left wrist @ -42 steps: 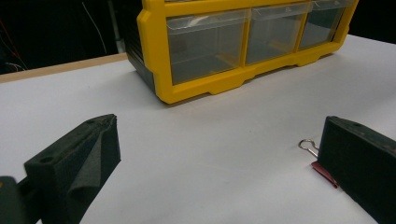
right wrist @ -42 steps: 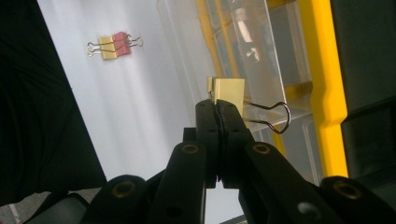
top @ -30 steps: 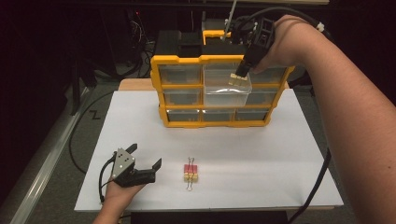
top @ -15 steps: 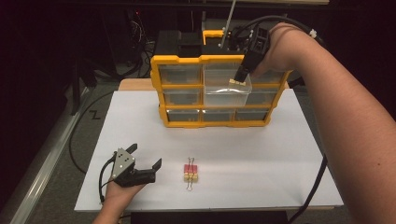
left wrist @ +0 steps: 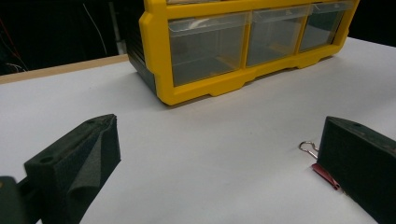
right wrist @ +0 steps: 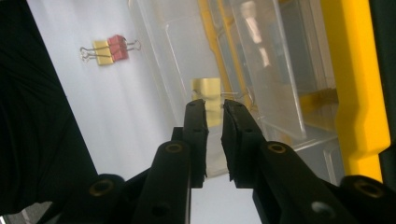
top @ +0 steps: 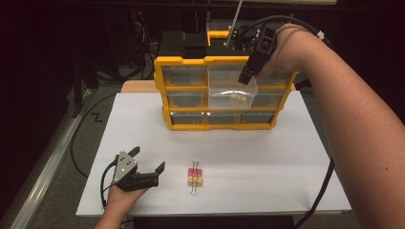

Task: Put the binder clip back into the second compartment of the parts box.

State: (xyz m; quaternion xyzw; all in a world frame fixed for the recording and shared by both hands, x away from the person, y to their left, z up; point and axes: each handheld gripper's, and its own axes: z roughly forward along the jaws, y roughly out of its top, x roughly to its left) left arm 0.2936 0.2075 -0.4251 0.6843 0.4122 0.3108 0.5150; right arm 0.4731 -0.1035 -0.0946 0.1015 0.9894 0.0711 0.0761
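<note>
My right gripper (top: 248, 76) sits at the upper right of the high view over the pulled-out clear drawer (top: 232, 98) of the yellow organizer (top: 165, 95), its jaws just parting to a narrow gap with nothing pressed between them. My left gripper (top: 148, 161) rests wide open and empty at the lower left of the bench (top: 286, 162). Open bench lies around the binder clips (top: 194, 177), their long axis running toward the organizer.

No readable text, label, brand, number or sign is found on any surface in the three views.
</note>
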